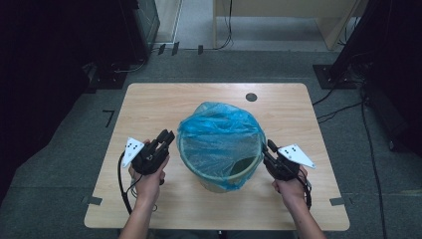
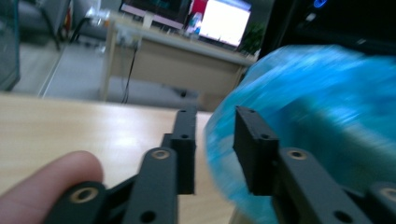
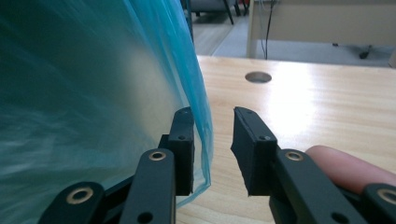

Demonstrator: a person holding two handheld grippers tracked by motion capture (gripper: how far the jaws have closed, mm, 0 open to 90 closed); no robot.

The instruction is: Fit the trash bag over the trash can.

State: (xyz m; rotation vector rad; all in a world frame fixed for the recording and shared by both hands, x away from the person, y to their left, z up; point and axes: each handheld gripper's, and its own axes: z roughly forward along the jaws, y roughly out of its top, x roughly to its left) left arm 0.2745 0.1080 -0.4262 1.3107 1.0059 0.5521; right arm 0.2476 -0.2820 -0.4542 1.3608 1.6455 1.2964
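Observation:
A pale bin [image 1: 219, 183] lined with a blue plastic bag [image 1: 219, 130] stands in the middle of the wooden table [image 1: 149, 102]. My left gripper [image 1: 167, 137] sits just left of the bin, and in the left gripper view [image 2: 214, 117] its jaws stand apart with nothing between them; the blurred bag [image 2: 322, 112] bulges to the right behind them. My right gripper [image 1: 269, 148] is at the bin's right rim. Its jaws [image 3: 212, 114] are open, with a loose fold of the bag [image 3: 201, 135] hanging in the gap beside one pad, unpressed.
A round cable hole [image 1: 251, 97] lies in the table behind the bin, also seen in the right gripper view [image 3: 258, 77]. Cables and dark stands [image 1: 343, 64] cover the floor around the table. A desk [image 2: 177, 51] with a bright screen stands beyond.

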